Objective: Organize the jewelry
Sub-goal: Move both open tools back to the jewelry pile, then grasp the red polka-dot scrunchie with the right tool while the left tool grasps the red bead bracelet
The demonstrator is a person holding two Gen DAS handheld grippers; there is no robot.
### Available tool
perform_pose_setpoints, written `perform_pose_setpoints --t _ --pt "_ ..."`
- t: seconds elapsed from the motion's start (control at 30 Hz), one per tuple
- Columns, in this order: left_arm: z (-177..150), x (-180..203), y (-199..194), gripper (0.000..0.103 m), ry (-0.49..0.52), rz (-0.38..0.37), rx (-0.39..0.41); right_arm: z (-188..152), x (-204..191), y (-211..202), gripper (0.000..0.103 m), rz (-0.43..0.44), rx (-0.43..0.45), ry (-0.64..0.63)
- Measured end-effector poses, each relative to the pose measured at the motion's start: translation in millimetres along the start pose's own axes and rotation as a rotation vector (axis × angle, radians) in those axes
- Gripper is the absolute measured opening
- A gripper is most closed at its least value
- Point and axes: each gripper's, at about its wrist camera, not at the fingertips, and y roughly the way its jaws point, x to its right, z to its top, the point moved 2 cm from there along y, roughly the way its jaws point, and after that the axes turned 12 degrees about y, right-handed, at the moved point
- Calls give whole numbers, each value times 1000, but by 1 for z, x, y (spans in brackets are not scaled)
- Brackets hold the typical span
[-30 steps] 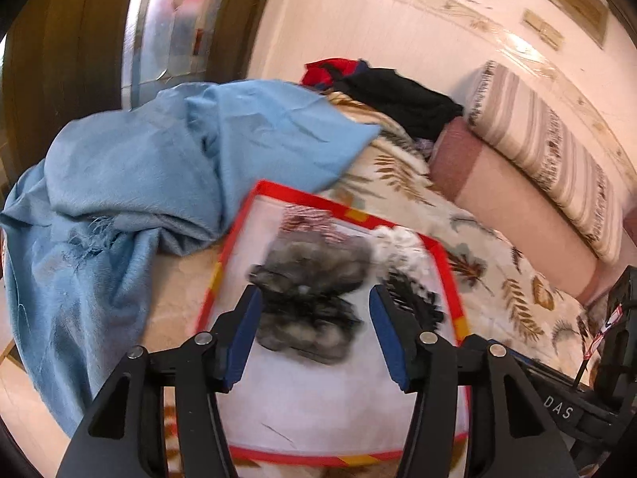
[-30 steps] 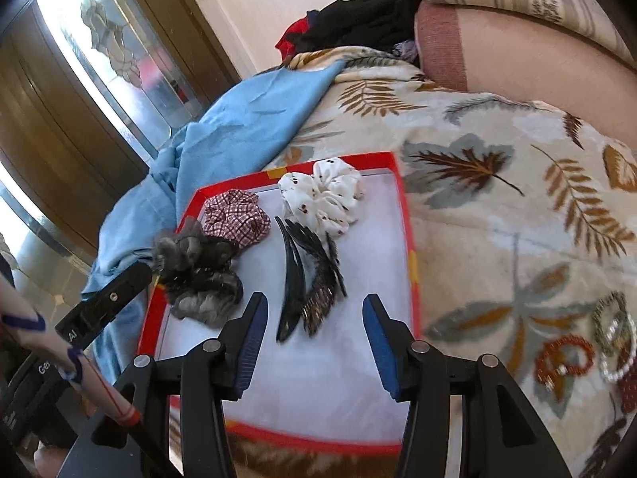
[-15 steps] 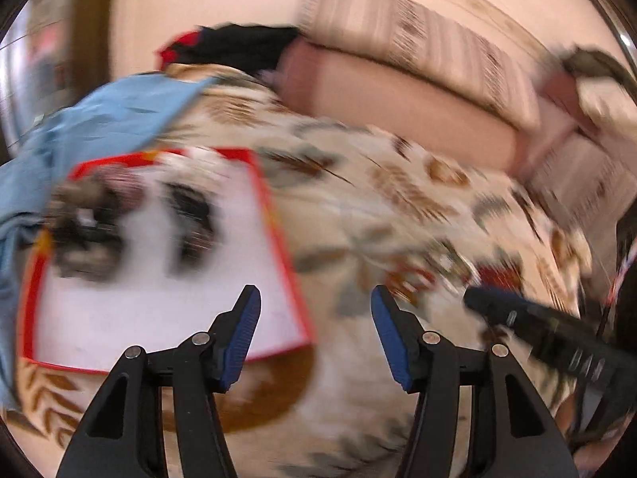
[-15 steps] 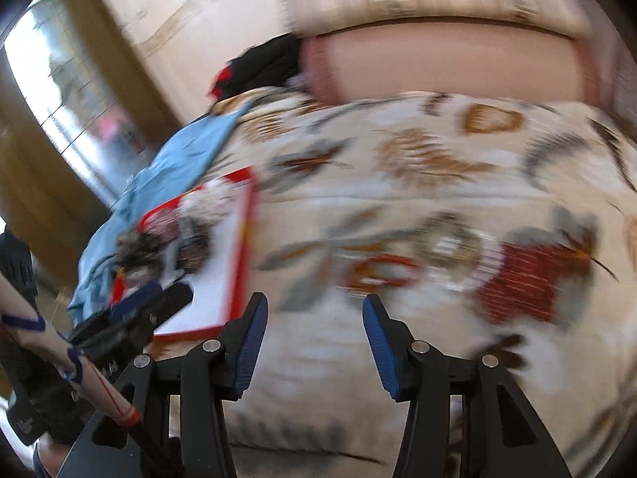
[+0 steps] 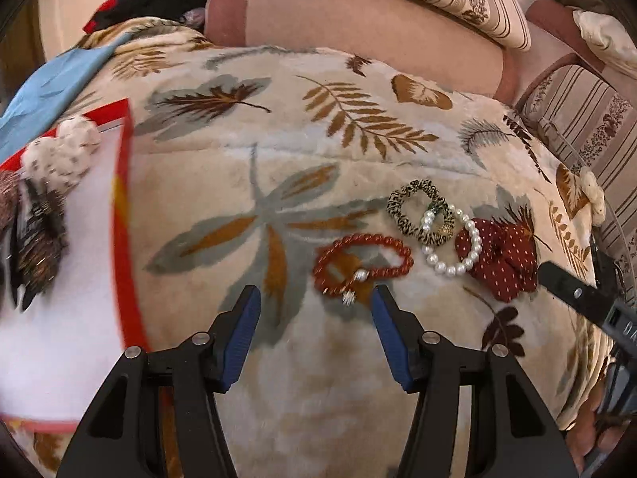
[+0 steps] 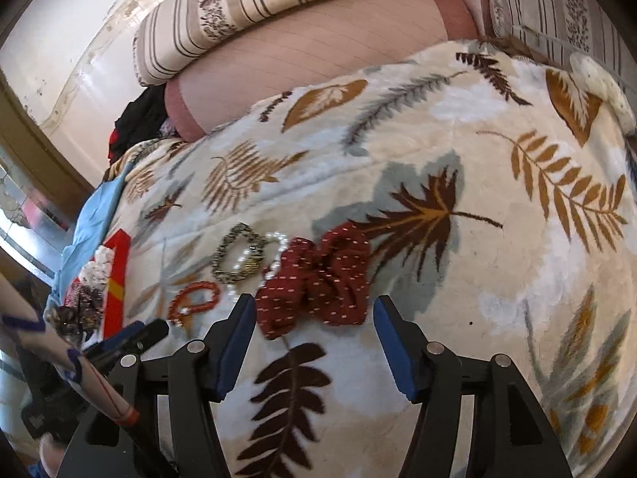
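A red bead bracelet (image 5: 360,261) lies on the leaf-print blanket (image 5: 278,139), just ahead of my open, empty left gripper (image 5: 314,298). Beside it lie a leopard-print scrunchie (image 5: 418,211), a pearl bracelet (image 5: 454,255) and a dark red dotted scrunchie (image 5: 505,255). My open, empty right gripper (image 6: 312,306) hovers right over the red scrunchie (image 6: 318,275); the red bracelet (image 6: 195,302) and the leopard scrunchie (image 6: 239,255) are to its left. A red-rimmed white tray (image 5: 119,215) at left holds a white scrunchie (image 5: 63,151) and dark hair clips (image 5: 36,239).
Striped and pink bolsters (image 5: 358,20) line the back of the bed. A light blue cloth (image 5: 51,83) lies behind the tray. A cream flower-shaped piece (image 6: 605,87) lies at the blanket's far right. The tray edge (image 6: 115,290) shows at left in the right wrist view.
Both grippers have swung right, away from the tray, and now face the loose bracelets and scrunchies on the blanket. Both stayed open.
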Motion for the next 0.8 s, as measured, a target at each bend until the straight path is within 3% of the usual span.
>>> perform_pose_setpoints --t 0.3,0.57,0.7,0.73,0.8 --pt "18 4 25 56 29 20 2 3 13 13 66 19 -47 69" --pt "17 15 28 34 103 80 29 5 5 26 70 -24 -48 28" --pt "13 15 25 15 87 59 49 7 0 36 70 -39 -52 -3" --pt "13 15 25 11 86 58 52 7 -2 38 66 -34 -57 -13" --pt "11 14 25 10 85 51 58 5 -8 41 17 -20 -70 -47"
